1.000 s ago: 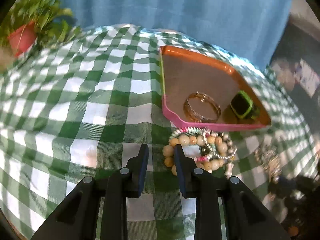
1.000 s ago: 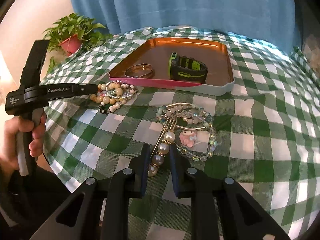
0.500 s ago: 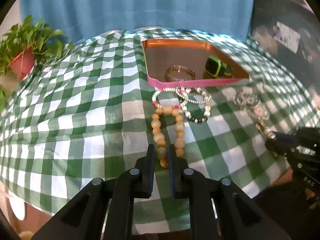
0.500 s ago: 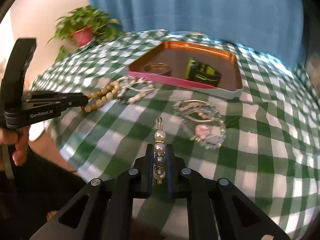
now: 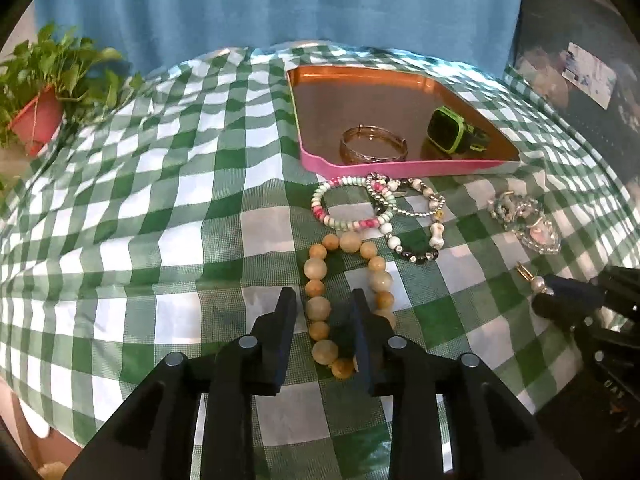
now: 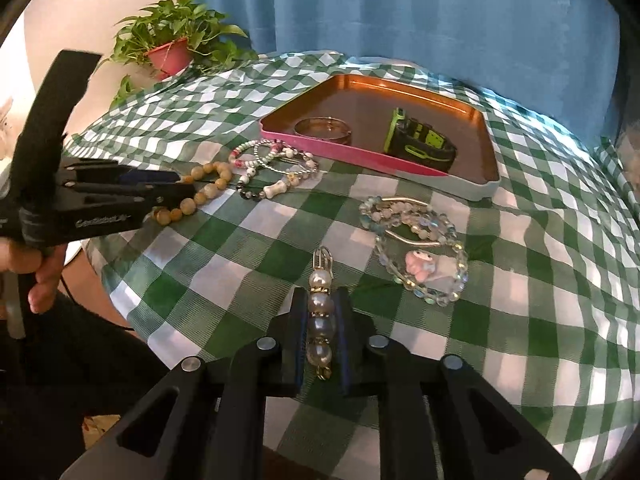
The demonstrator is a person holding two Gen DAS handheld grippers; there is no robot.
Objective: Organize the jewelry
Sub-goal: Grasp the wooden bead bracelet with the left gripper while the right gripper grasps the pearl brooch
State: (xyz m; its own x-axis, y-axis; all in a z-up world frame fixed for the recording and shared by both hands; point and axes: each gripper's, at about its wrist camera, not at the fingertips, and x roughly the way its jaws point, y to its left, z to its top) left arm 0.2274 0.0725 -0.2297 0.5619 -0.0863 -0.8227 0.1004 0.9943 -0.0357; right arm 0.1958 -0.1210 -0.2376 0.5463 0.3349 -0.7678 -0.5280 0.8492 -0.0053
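My left gripper is open, its fingers either side of one strand of the tan bead bracelet, which lies stretched on the checked cloth. My right gripper is shut on the pearl hair clip, held just above the cloth. The copper tray with a pink rim holds a gold bangle and a green watch. A pile of thin bead bracelets lies in front of the tray. A clear bead bracelet with a pink charm lies right of them.
A potted plant in a red pot stands at the far left of the table. A blue curtain hangs behind. The table's near edge drops off just below both grippers.
My left gripper has opened and let the tan bead bracelet rest on the cloth after dragging it toward the near edge. My right gripper keeps hold of the pearl clip.
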